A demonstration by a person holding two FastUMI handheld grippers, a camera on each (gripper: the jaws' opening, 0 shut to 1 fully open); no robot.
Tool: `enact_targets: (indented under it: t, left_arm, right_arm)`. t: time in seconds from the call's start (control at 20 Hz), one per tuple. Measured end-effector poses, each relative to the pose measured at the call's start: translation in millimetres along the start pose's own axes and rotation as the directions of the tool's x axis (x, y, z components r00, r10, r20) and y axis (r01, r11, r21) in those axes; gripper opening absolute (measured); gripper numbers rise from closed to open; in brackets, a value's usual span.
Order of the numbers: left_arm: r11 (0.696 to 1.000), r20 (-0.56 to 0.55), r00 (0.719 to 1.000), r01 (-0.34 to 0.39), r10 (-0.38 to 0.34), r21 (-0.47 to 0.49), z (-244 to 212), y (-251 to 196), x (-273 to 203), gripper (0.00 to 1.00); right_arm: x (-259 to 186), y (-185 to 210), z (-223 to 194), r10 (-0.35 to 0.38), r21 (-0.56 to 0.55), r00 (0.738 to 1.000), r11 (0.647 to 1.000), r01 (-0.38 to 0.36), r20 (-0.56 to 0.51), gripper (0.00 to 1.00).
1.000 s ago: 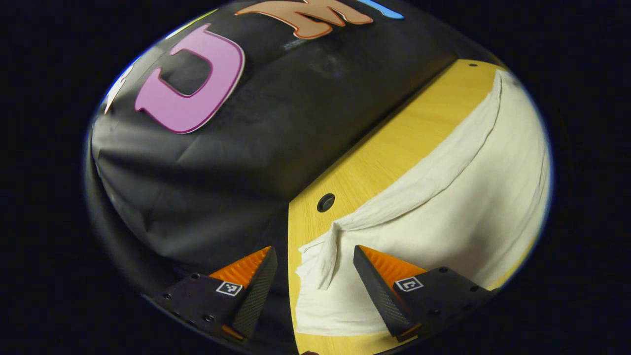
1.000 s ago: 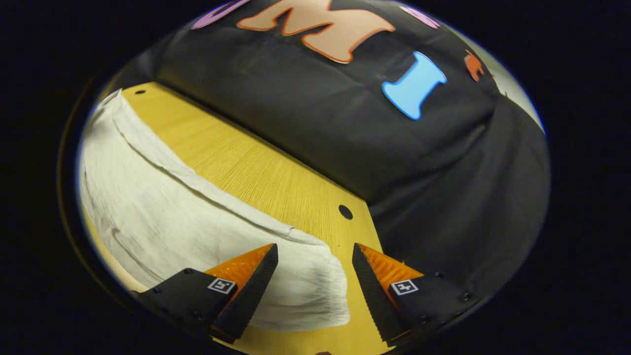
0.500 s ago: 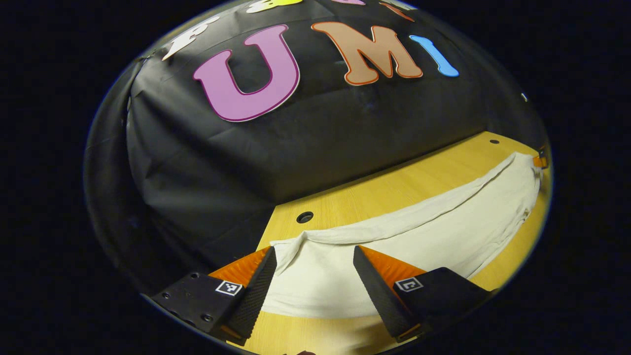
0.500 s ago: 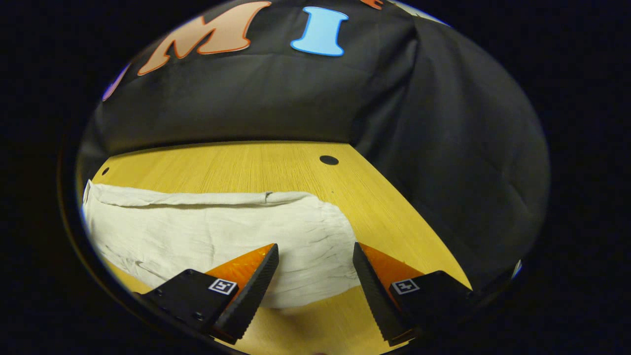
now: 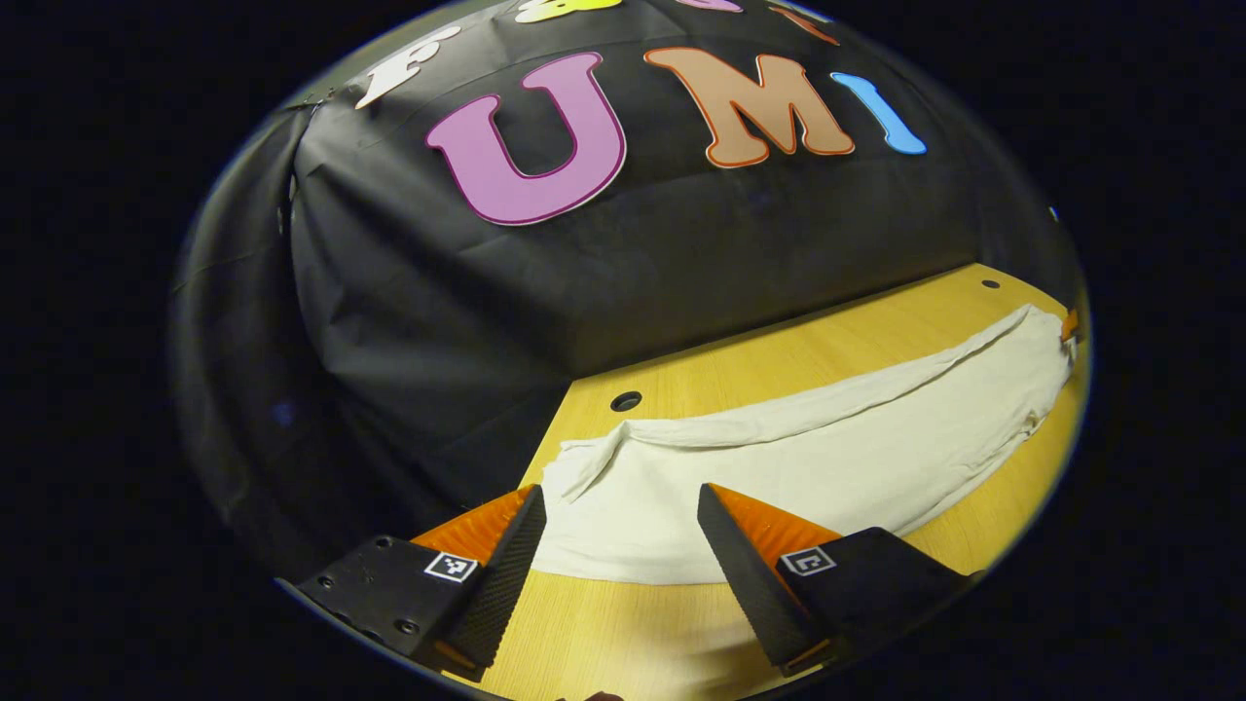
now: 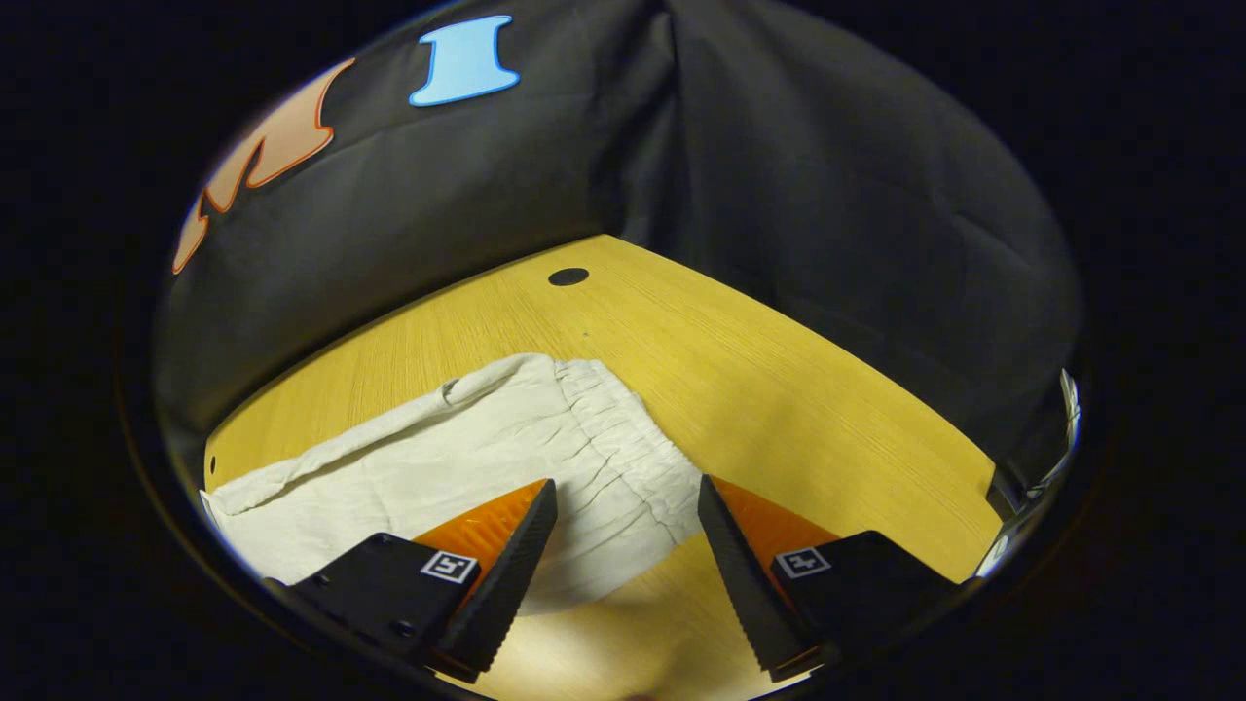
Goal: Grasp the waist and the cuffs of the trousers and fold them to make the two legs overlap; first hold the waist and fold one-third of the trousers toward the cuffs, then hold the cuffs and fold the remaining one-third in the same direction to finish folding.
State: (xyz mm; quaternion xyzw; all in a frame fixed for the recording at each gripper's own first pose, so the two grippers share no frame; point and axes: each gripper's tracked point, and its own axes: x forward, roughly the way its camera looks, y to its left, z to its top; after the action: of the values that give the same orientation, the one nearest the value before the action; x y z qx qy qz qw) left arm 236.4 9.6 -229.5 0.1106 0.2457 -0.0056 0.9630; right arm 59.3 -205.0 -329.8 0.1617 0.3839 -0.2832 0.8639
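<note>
Across the yellow wooden table point(image 5: 779, 365), lying flat as one long strip: cream trousers point(image 5: 827, 458), gathered waist point(image 6: 623, 438) toward the right gripper point(image 6: 623, 531), cuffs point(image 5: 584, 467) toward the left gripper point(image 5: 618, 535). Hovering just short of the cloth, both sets of fingers spread apart, gripping nothing, each bearing a small square coded tag, unreadable.

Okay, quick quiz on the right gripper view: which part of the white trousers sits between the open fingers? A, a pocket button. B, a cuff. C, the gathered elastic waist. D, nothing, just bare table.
C: in the right gripper view the right tongs stand open over the trousers, with the puckered waist lying on the table between the fingers.
</note>
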Motion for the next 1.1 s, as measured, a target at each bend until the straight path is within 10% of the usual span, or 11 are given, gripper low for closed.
enact_targets:
  t: [0.55,0.85,1.1]
  left_arm:
    - [1.000,0.025,1.000,-0.012,0.012,0.020,9.1,-2.6,1.1,0.96]
    - [1.000,0.031,0.999,-0.012,0.012,-0.004,10.0,-8.4,3.7,0.96]
    - [1.000,0.019,1.000,-0.015,0.015,-0.013,5.8,-15.7,-1.7,0.97]
  right_arm:
    - [10.1,-10.4,-33.0,-0.002,0.098,0.992,0.995,0.015,-0.130,0.96]
    - [14.9,-2.0,-34.2,0.069,0.107,0.981,0.993,-0.050,-0.180,0.25]
    - [14.3,-5.6,-26.8,0.109,0.085,0.977,0.992,-0.095,-0.181,0.16]
